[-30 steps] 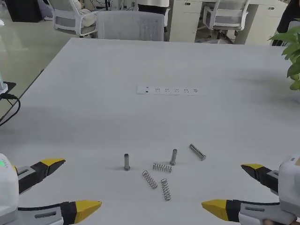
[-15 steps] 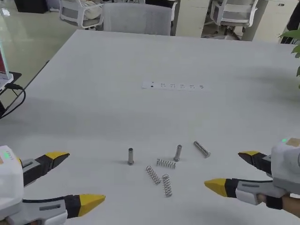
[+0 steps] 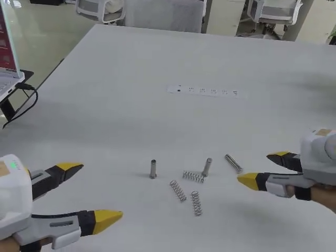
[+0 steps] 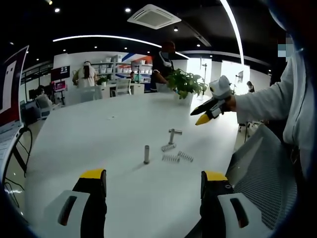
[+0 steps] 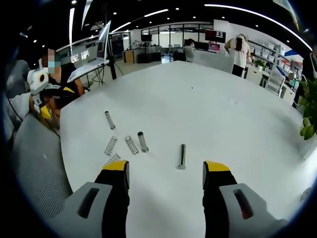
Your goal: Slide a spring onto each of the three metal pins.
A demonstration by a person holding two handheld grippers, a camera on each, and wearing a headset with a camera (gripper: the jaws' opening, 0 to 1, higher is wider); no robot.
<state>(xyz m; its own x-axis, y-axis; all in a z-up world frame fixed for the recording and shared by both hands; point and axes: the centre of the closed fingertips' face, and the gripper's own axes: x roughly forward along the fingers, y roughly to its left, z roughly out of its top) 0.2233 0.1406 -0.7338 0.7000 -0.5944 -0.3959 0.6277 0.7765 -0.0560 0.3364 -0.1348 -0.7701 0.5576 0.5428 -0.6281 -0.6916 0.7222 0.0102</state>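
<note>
Left yellow-tipped tongs [image 3: 93, 191] and right yellow-tipped tongs [image 3: 258, 168] gape empty; a thin steel coil spring [image 5: 113, 158] lies half-hidden behind the right tongs' jaw.

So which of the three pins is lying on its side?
The pin nearest the right gripper; the other two stand upright further left.

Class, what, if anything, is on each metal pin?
Nothing: the left pin, middle pin and right pin are bare. The springs lie loose on the table. Nothing covers the pins.
</note>
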